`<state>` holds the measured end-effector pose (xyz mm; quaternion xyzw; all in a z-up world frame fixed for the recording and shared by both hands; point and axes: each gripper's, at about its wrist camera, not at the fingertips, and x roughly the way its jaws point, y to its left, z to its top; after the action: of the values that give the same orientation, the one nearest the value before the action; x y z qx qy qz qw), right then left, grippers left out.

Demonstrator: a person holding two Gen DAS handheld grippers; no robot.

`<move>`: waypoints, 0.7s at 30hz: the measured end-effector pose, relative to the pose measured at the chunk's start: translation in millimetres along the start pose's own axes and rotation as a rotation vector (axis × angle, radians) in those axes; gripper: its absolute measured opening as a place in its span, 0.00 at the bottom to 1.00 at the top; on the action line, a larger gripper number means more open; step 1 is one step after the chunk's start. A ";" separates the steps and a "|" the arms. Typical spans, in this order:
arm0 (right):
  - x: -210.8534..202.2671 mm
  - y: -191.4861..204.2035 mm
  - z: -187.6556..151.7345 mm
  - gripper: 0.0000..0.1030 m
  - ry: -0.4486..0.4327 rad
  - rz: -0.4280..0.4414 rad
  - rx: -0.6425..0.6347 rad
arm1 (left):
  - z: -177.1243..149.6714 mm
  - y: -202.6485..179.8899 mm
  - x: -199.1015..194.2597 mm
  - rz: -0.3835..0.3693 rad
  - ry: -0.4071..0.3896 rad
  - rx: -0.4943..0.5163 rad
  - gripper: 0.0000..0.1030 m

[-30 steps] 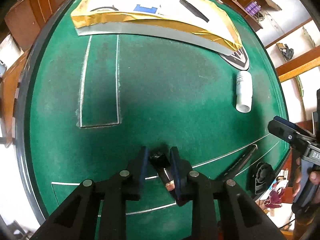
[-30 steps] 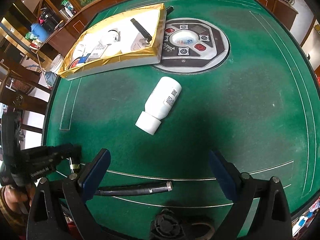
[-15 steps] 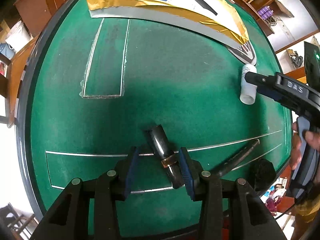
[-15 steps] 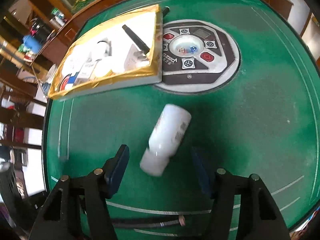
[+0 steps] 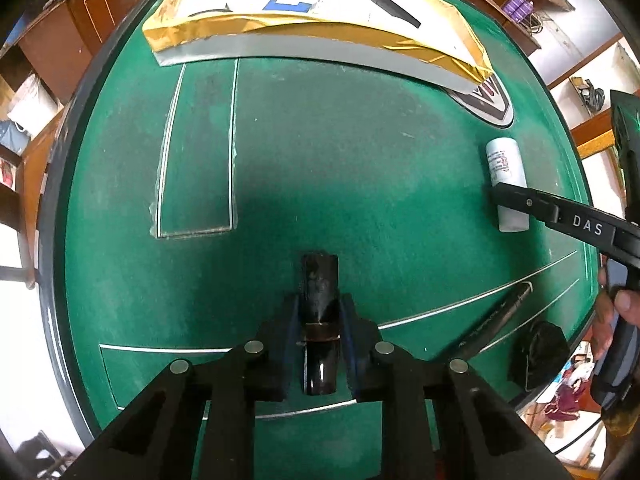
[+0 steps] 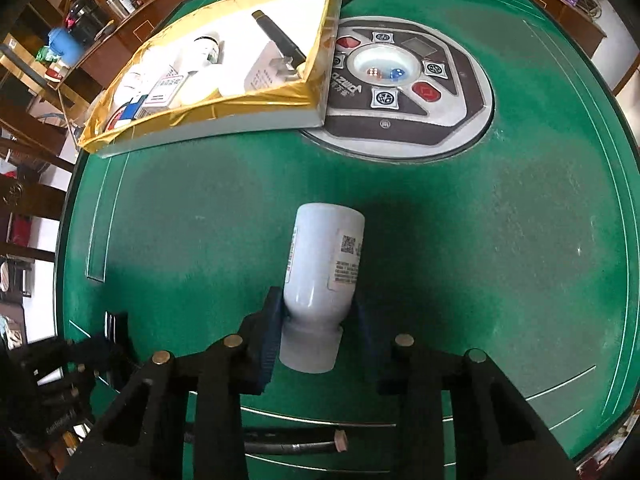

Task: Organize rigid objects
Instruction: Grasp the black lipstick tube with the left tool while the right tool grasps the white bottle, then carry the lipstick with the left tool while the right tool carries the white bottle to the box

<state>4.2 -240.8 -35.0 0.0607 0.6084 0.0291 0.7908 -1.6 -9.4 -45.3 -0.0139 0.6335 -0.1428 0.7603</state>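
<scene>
In the left wrist view my left gripper (image 5: 320, 308) points down at the green table, its jaws closing. The pads press on a dark tube with a bronze band (image 5: 319, 280), which lies along the fingers. In the right wrist view my right gripper (image 6: 318, 320) straddles a white bottle (image 6: 326, 256) lying on the felt with its cap toward the camera. These jaws are closing too, and the pads touch the bottle's shoulder. The same bottle (image 5: 505, 164) shows at the right of the left view, crossed by a right finger (image 5: 520, 202).
A gold-lined box (image 6: 200, 108) holding several items sits at the far side, partly over a round dice console (image 6: 460, 128). A dark pen (image 6: 296, 446) and a black fan-like object (image 5: 538, 352) lie near the front edge. A hand (image 5: 628, 304) holds the right gripper.
The dark tube has swung in line with the left fingers, which narrowed onto it. The right gripper came forward and down over the white bottle, and its wide jaws closed in around it.
</scene>
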 end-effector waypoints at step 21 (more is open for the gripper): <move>7.0 4.6 -2.4 0.32 0.006 -0.021 -0.027 | 2.2 -9.8 1.3 0.052 -0.029 0.048 0.18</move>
<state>3.9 -235.3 -41.7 0.0437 0.6111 0.0293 0.7898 -1.2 -19.4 -44.2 0.0190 0.6189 -0.1379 0.7730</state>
